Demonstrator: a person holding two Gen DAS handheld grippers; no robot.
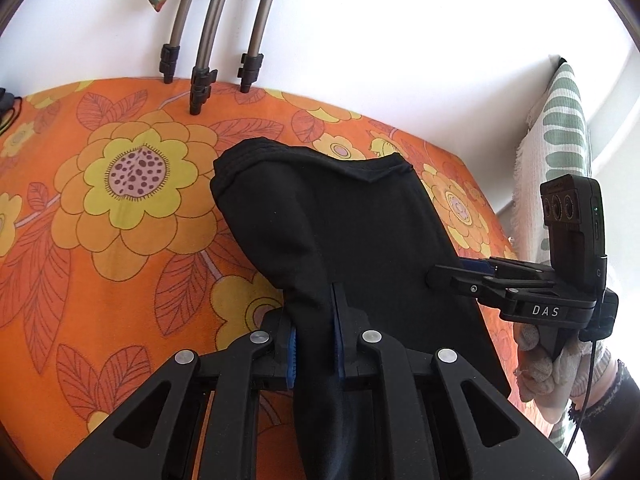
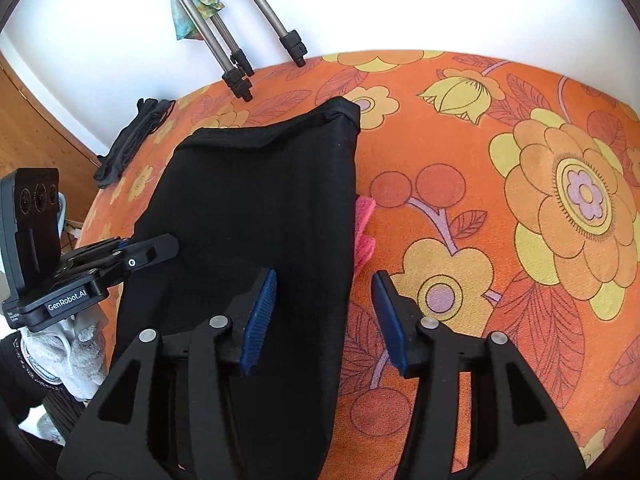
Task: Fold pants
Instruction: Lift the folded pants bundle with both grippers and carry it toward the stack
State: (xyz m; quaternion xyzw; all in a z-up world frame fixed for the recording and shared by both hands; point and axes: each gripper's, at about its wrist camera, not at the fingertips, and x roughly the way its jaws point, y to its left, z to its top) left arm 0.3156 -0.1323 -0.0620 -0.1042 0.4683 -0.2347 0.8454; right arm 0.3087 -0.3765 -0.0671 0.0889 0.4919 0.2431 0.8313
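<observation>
Black pants [image 1: 340,220] lie folded lengthwise on an orange flowered bedspread [image 1: 100,280]. My left gripper [image 1: 314,308] is shut on a bunched ridge of the pants' fabric at their near end, which is lifted between the blue pads. In the right wrist view the same pants [image 2: 248,200] stretch away, and the left gripper [image 2: 172,246] shows at their left edge. My right gripper [image 2: 325,280] stands open over the pants' right edge: one pad is above the black cloth and the other above the bedspread, neither pressing. It also shows side-on as the right gripper [image 1: 436,276] in the left wrist view.
Tripod legs [image 1: 200,80] stand on the bed's far edge by a white wall. A pink cloth [image 2: 366,232] peeks out from under the pants' right side. A dark bundle [image 2: 128,144] lies at the bed's left edge. A green-striped cushion [image 1: 560,140] stands at the right.
</observation>
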